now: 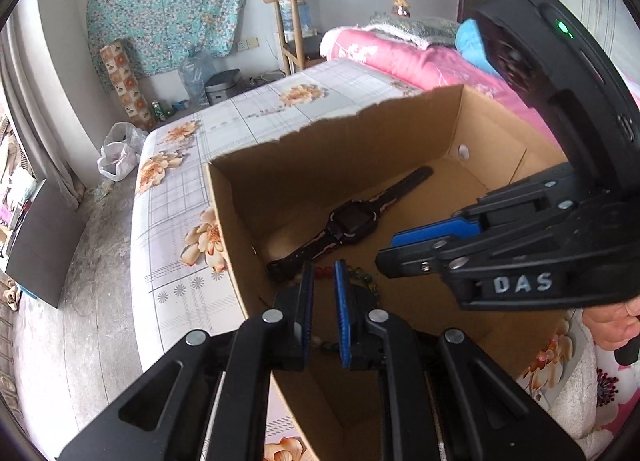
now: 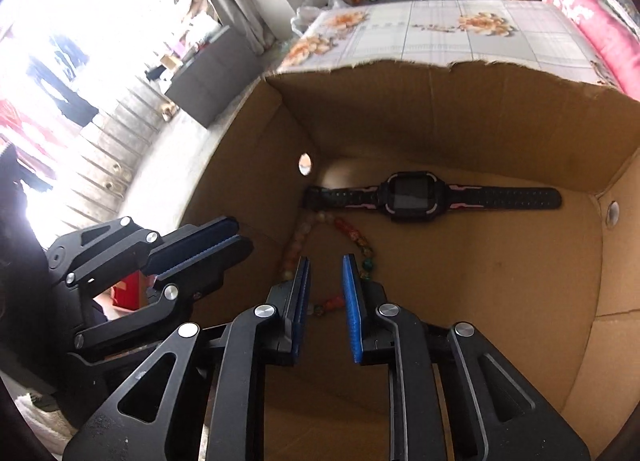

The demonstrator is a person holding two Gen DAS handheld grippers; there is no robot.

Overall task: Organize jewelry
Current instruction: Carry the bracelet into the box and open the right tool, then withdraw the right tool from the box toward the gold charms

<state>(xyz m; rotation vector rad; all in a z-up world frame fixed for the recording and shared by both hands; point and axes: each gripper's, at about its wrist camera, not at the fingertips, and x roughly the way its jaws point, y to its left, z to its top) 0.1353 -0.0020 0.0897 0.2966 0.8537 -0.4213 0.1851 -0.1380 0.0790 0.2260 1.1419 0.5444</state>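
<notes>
Two wrist cameras, both looking steeply down into one cardboard box [image 1: 360,165] on a bed.

The left wrist view sits just above the left gripper [image 1: 323,273] at the box's near corner, facing across the bed [image 1: 256,109] toward the far wall, with the right gripper [image 1: 404,253] entering from the right. The right wrist view looks from behind the right gripper [image 2: 326,265], close over the box [image 2: 440,109], facing its far wall, with the left gripper [image 2: 236,233] at the left. Both share the box floor, the watch [image 1: 352,221] [image 2: 408,197], the bead string [image 1: 362,277] [image 2: 352,233] and the bedspread beyond.
</notes>
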